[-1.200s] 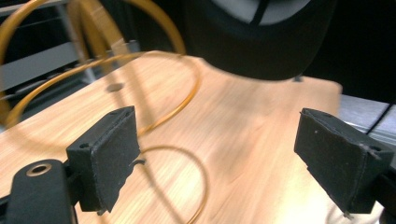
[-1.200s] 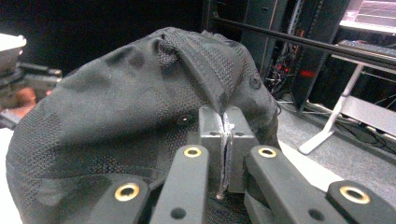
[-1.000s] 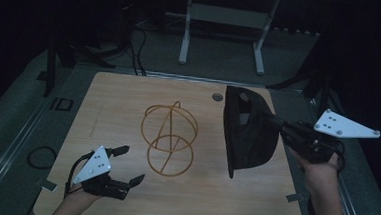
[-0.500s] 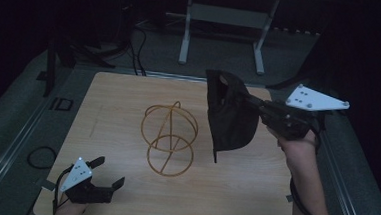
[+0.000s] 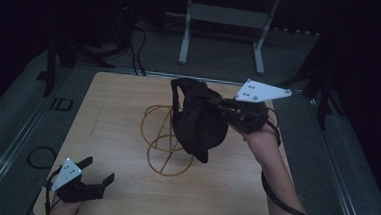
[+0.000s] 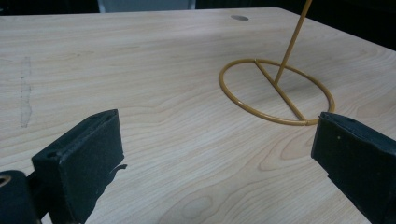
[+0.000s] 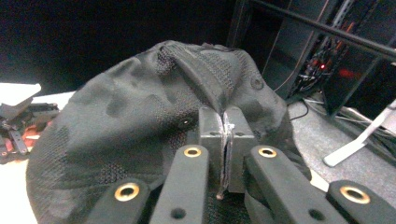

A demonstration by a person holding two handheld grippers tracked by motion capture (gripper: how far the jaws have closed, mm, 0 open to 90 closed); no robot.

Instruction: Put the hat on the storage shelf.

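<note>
right tongs point(image 5: 217, 107) clenched on black cap point(image 5: 197, 120) above wire stand point(image 5: 164, 141), left tongs point(image 5: 96, 174) released, well apart

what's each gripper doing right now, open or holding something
Left gripper: open, holding nothing, low over the table.
Right gripper: shut on the black cap, lifted beside the wire stand.
</note>
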